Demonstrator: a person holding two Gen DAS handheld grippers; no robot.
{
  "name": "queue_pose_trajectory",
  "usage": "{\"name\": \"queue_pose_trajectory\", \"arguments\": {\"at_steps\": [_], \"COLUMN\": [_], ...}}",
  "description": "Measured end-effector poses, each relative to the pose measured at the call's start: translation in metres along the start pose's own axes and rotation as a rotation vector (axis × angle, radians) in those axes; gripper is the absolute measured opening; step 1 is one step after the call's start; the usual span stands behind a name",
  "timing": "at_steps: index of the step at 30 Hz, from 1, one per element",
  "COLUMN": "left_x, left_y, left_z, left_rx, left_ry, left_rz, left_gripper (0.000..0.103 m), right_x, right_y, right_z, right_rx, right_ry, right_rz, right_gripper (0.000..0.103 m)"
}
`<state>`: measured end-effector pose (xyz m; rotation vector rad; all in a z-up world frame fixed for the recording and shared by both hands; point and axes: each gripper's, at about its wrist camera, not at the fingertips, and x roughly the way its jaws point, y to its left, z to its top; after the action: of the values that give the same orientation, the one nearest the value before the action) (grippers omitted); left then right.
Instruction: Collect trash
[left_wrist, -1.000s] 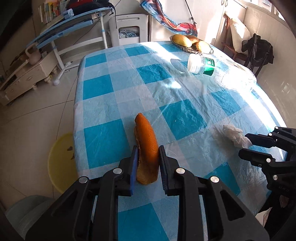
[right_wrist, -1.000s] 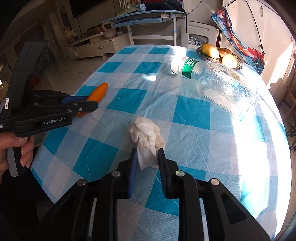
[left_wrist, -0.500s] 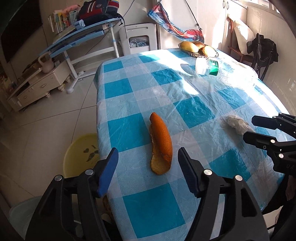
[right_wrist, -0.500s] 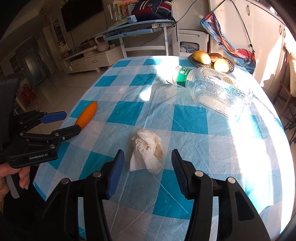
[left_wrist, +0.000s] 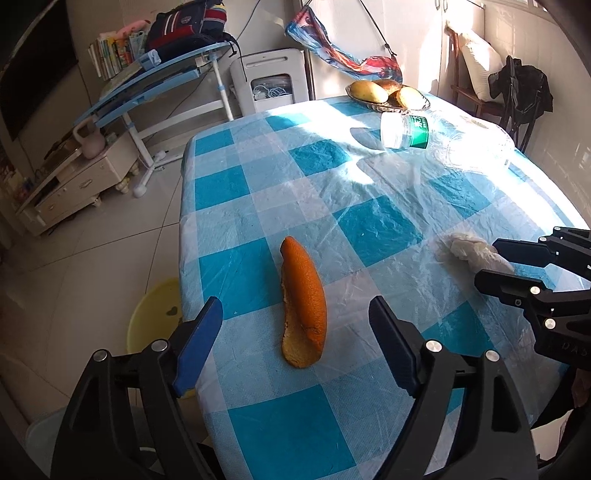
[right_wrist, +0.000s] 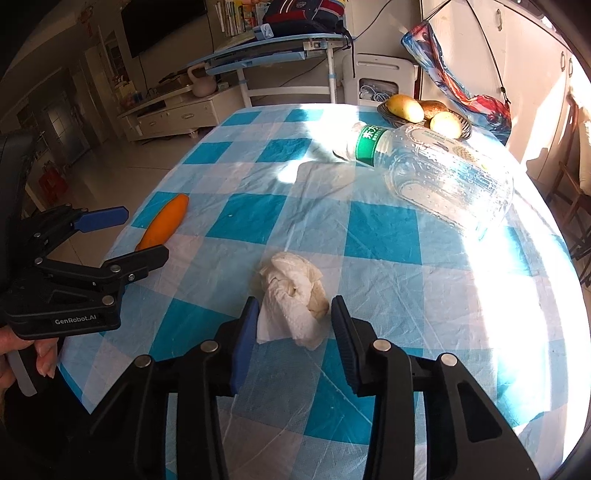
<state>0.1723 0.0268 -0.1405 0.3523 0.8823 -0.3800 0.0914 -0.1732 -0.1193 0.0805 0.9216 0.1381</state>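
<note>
An orange peel (left_wrist: 303, 303) lies on the blue-and-white checked tablecloth (left_wrist: 369, 229) near its left edge. My left gripper (left_wrist: 295, 314) is wide open, its jaws either side of the peel's near end and not touching it. The peel also shows in the right wrist view (right_wrist: 164, 223). A crumpled white tissue (right_wrist: 293, 299) lies near the front of the table. My right gripper (right_wrist: 293, 315) is open, its jaws flanking the tissue's near part. The tissue shows in the left wrist view (left_wrist: 472, 251) just beyond the right gripper (left_wrist: 498, 264).
A large clear plastic bottle with a green label (right_wrist: 436, 173) lies on its side at the far right. A basket of fruit (right_wrist: 424, 112) stands at the far edge. A yellow basin (left_wrist: 153, 314) sits on the floor left of the table.
Both grippers were shut, the left on the peel and the right on the tissue. Both have opened and pulled back. The right jaws have since narrowed around the tissue.
</note>
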Motion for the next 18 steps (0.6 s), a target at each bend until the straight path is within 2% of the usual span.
{"name": "queue_pose_trajectory", "arguments": {"at_steps": [9,13,14,18], "left_x": [0.011,0.013,0.014,0.012], "left_y": [-0.007,-0.003,-0.002,0.0], "left_z": [0.001,0.001,0.001,0.004], "left_rx": [0.025,-0.011,-0.026,-0.042], "left_ry": [0.019,0.02,0.021,0.011], "left_rz": [-0.018,-0.08,-0.11,-0.149], "left_gripper": [0.079,0.075,0.065,0.021], "right_x": [0.0,-0.003,-0.004,-0.006], "right_y": [0.006,0.008,0.008,0.007], "right_z": [0.0,0.001,0.001,0.002], "right_rx": [-0.033,-0.043,-0.043,-0.034], "right_ry": [-0.001,-0.016,-0.021,-0.031], "right_rz": [0.006,0.0,-0.002,-0.013], "right_gripper": [0.026,0.023,0.023,0.023]}}
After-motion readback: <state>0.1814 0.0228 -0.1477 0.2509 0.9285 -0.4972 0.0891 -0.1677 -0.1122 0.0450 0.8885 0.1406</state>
